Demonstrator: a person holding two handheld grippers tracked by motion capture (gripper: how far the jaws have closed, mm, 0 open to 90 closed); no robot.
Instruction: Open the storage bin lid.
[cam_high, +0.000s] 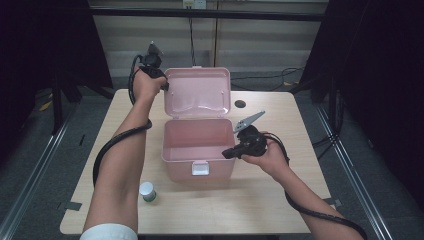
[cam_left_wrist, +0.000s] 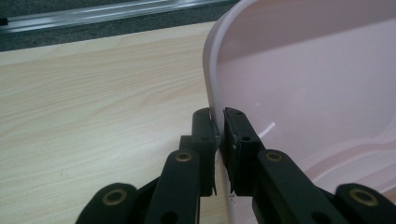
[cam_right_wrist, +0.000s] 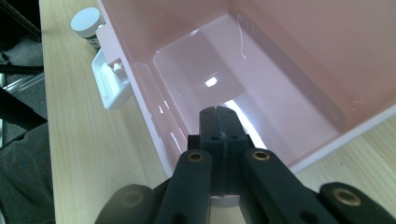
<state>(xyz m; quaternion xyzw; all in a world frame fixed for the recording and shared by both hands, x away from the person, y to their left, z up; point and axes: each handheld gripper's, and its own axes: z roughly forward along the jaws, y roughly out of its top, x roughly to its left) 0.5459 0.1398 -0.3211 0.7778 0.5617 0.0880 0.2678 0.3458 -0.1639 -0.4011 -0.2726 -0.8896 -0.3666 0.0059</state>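
Wooden and pale, the surface (cam_high: 280, 200) carries a pink plastic box (cam_high: 197, 150) near its middle. The lid (cam_high: 197, 92) of the box stands open and almost upright behind the body, and the inside of the box is empty. A white latch (cam_high: 200, 168) hangs on the front wall. Close to the front left corner of the box stands a small bottle with a white cap (cam_high: 147, 191).

I judge that the opening of the box is nearly finished: the lid is already up, and what remains seems to be to let it go, and perhaps to put the small bottle inside.

The left tongs (cam_left_wrist: 219, 128) are closed narrowly on the edge of the lid, near its upper left corner, one pad on each side of the thin rim. The right tongs (cam_right_wrist: 219, 121) are fully closed and hold nothing; they hang over the right rim of the box and point into the empty inside.
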